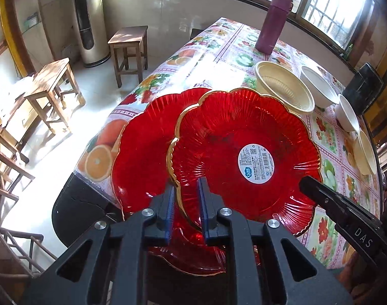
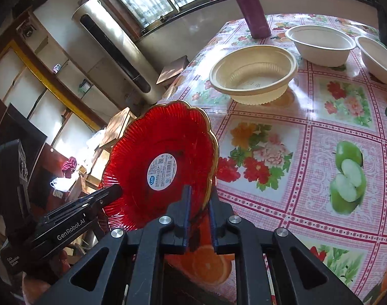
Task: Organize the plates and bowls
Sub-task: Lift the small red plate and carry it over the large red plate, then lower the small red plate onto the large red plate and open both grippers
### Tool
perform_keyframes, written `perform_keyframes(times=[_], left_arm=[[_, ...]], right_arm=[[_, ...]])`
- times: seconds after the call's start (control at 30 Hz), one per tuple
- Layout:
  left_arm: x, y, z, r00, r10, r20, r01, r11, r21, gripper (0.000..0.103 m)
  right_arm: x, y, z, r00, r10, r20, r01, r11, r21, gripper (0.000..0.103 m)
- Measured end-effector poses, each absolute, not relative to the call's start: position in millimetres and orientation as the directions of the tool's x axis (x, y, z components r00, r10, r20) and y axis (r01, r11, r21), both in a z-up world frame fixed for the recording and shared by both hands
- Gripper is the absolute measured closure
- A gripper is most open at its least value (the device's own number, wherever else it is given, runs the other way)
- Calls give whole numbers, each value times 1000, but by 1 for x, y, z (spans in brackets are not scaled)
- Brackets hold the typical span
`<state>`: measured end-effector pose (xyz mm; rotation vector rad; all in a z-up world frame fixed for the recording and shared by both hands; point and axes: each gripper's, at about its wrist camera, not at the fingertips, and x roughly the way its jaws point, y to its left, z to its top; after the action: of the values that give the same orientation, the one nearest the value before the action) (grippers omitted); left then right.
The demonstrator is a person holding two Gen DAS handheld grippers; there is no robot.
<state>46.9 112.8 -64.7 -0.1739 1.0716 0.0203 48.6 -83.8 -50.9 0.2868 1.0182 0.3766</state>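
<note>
With your left hand-held gripper [image 1: 185,203] and right hand-held gripper [image 2: 199,203] both pinching the rim of the labelled red plate [image 1: 244,152], keep it level and settle it squarely onto the red plate beneath [image 1: 140,152] on the table [image 2: 308,139], though the grippers hide the stack's near edge, so whether a third plate lies there is unclear

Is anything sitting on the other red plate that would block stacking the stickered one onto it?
Nothing visible does. The exposed part of the lower red plate is bare, though the stickered plate hides its right side. The bowls stand farther back on the table, apart from both plates.
</note>
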Motion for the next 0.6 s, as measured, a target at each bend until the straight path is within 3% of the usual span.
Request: perform_keyframes(times=[0.6], left_arm=[[49,136,-64,486,37,-873,-147,988,-40,86]], right_arm=[[63,-22,-54,466,284,-838,-261,949,177,85]])
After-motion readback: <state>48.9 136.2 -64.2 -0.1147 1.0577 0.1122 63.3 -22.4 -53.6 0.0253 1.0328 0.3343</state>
